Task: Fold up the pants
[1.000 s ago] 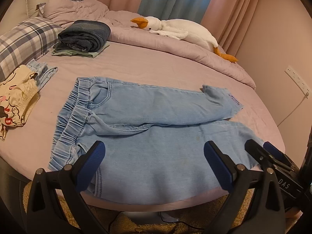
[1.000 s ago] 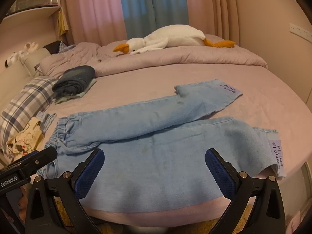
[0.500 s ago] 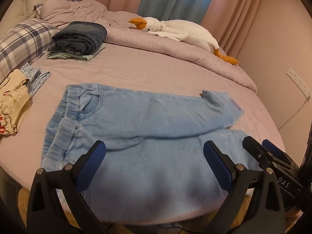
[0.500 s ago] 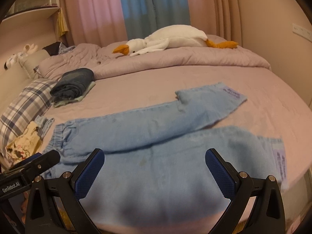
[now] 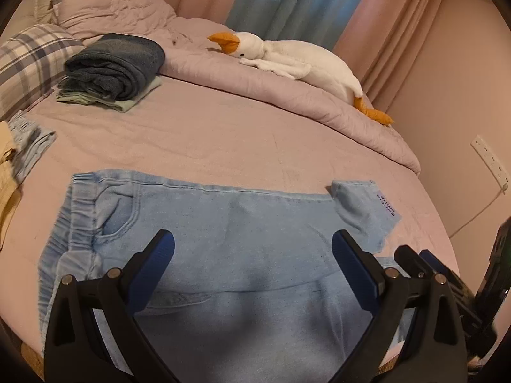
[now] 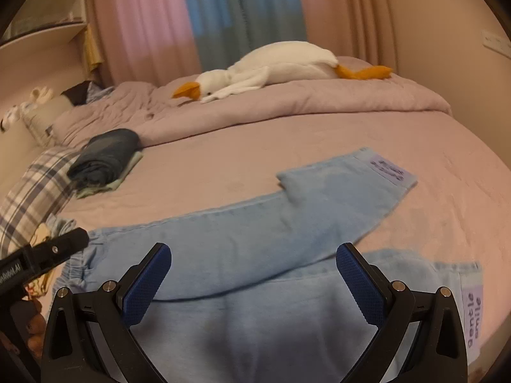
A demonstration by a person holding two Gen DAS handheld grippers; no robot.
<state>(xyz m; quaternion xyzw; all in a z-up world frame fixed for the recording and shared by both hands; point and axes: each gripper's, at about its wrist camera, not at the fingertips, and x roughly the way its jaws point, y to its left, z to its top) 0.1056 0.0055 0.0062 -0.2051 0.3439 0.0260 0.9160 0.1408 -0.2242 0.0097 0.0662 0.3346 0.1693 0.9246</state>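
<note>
Light blue denim pants [image 5: 230,233] lie spread flat on the pink bed, waistband to the left, legs running right. The far leg's cuff is folded back on itself. They also show in the right wrist view [image 6: 255,255], with a "gentle smile" label at the near cuff. My left gripper [image 5: 254,274] is open and empty, just above the near leg close to the hips. My right gripper [image 6: 254,284] is open and empty, above the near leg further toward the cuffs. Each gripper shows at the edge of the other's view.
A folded dark blue garment [image 5: 115,67] lies on a green one at the back left. A plush goose [image 5: 293,60] lies on the rumpled duvet. A plaid pillow [image 5: 25,60] and loose clothes [image 5: 12,156] are at the left edge. A wall socket [image 5: 490,162] is to the right.
Both grippers have moved forward and lower over the pants, so the near leg now fills the space between the fingers. The pants have not moved. Both stay open.
</note>
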